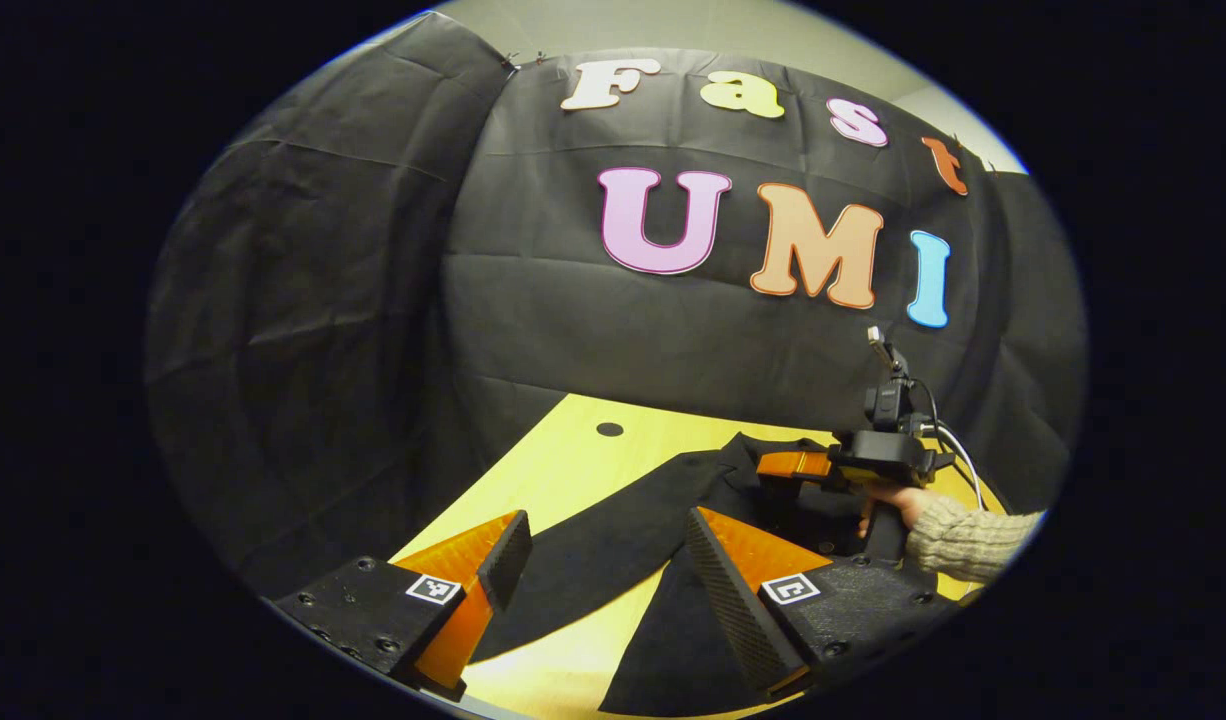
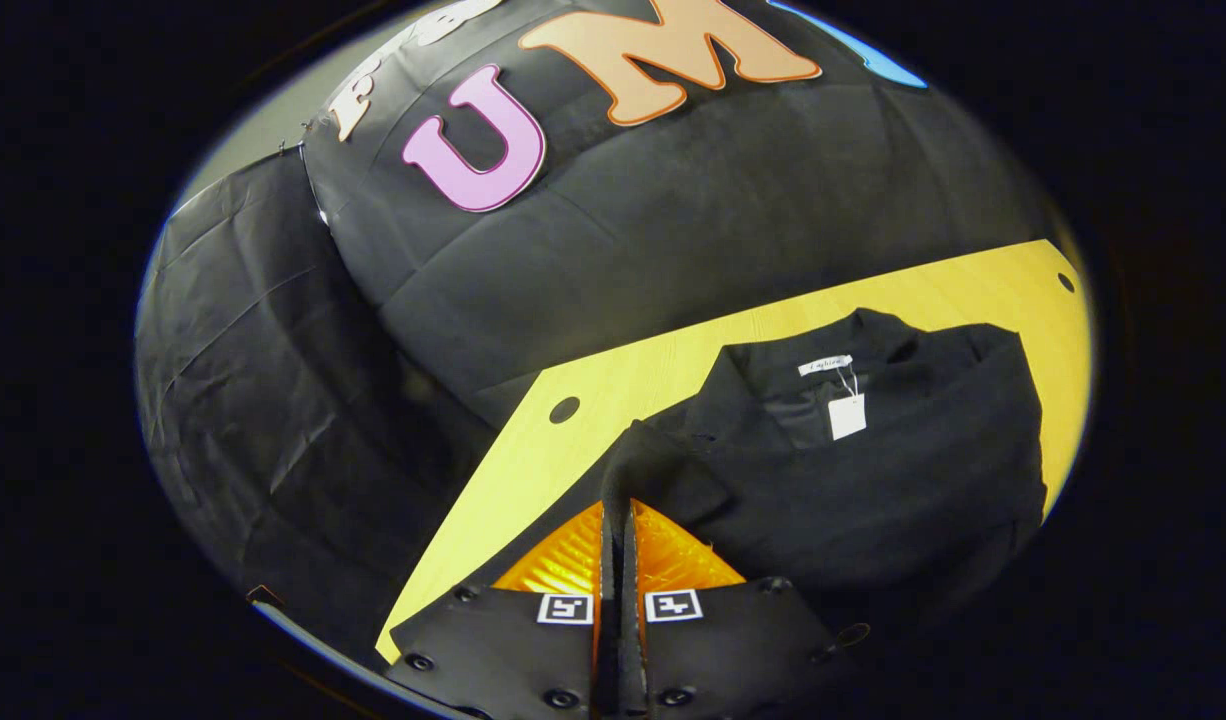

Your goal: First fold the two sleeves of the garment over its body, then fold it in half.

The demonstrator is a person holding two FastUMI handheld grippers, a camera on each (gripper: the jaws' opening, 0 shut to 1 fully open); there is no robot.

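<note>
everywhere black cloth wall (image 1: 353, 300) behind yellow table (image 1: 533, 480) under dark garment (image 2: 873, 480)

Both views are evenly lit from above, with no hard shadows. The yellow table (image 1: 563, 470) reads bright and saturated; the black garment (image 2: 873, 480) ahead of the fingers loses nearly all fold detail. Focus is sharp at centre. Fisheye distortion bends the table edge and darkens the rim. No motion blur is evident.

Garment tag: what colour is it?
White, a plain tag hanging at the collar of the black garment; the right gripper view shows it best.
</note>
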